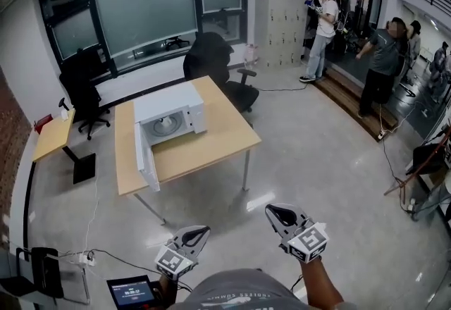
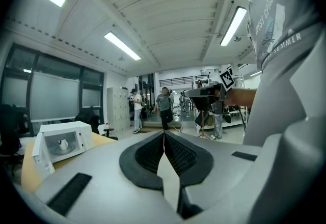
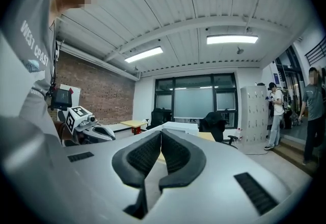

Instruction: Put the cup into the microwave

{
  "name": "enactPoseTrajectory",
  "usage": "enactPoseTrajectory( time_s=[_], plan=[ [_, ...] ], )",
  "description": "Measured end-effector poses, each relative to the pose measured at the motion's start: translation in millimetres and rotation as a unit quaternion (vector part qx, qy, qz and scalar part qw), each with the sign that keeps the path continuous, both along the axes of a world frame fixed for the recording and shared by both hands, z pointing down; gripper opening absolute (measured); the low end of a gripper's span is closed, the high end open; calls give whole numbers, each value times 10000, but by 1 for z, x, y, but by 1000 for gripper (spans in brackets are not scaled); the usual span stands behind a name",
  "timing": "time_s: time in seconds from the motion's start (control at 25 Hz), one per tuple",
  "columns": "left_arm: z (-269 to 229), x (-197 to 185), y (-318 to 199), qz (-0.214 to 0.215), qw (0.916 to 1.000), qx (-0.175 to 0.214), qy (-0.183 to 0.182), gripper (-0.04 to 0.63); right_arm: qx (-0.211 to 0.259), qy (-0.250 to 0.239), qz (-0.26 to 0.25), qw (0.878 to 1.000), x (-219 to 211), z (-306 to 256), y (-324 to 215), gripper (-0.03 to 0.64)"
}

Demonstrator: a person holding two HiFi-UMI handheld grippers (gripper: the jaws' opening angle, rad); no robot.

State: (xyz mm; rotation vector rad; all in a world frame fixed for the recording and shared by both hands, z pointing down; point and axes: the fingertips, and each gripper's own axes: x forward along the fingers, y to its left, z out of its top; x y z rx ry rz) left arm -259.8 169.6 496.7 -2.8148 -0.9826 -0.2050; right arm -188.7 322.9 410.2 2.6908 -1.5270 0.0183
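Observation:
A white microwave [image 1: 169,117] stands on the wooden table [image 1: 225,134] with its door [image 1: 146,158] swung open to the left. In the left gripper view a small white cup [image 2: 62,143] sits inside the microwave [image 2: 61,139]. Both grippers are held close to the person's body, well short of the table. My left gripper [image 1: 201,232] is shut with nothing between its jaws [image 2: 164,134]. My right gripper [image 1: 277,212] is also shut and empty [image 3: 161,133]. The microwave [image 3: 178,127] shows just beyond the right jaws.
Black office chairs [image 1: 211,62] [image 1: 83,94] stand behind the table, and a small side table [image 1: 53,136] stands to its left. Several people [image 1: 380,62] are at the back right. A tablet [image 1: 130,292] and floor cables [image 1: 88,256] lie at lower left.

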Motion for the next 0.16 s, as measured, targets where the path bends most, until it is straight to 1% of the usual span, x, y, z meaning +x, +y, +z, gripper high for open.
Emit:
enactPoseTrajectory(
  time_s=[0.08,0.16],
  plan=[
    [1,-6,-20,34,9999,-109,-73,21,89,46,-16,9999,-6,-2,-24,21],
    [4,-10,-40,127,9998,-120,-113,21,152,127,-11,9998,-12,-4,-48,21]
  ],
)
